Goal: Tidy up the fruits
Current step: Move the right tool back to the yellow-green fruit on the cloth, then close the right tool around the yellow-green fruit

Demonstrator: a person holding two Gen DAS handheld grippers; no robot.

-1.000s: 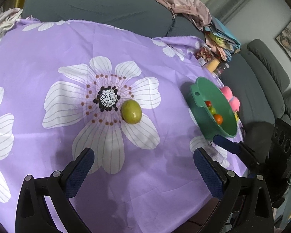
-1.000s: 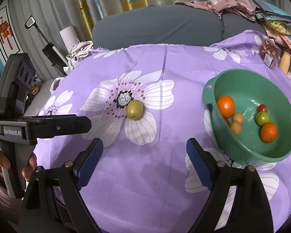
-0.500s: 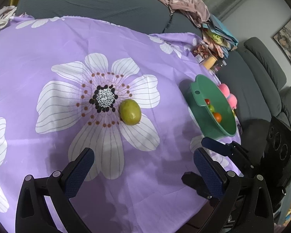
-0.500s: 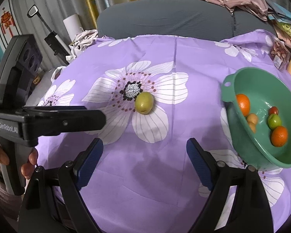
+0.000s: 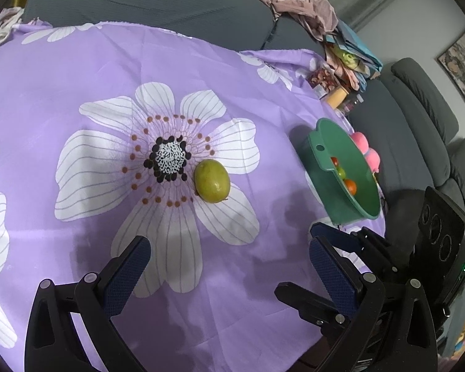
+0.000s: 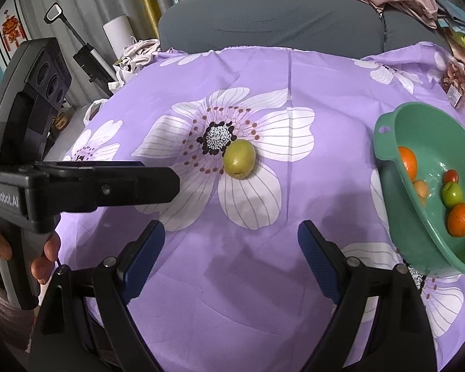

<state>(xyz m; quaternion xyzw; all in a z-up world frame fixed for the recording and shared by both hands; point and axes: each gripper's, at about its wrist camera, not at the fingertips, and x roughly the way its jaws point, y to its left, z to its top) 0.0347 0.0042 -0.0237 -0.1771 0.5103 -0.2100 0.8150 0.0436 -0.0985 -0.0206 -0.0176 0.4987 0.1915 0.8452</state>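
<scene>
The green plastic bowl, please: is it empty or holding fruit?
Holding fruit: the green plastic bowl contains two oranges, a green fruit and smaller ones.

The left gripper (image 5: 229, 272) points steeply down with its jaws spread wide and nothing between the blue pads (image 5: 124, 279). The right gripper (image 6: 231, 260) tilts down likewise — jaws wide apart, empty. The two sit close side by side, each showing in the other's view. A hand (image 6: 3, 248) wraps the left gripper's handle — fingertips (image 6: 45, 259) curled around the front.
</scene>
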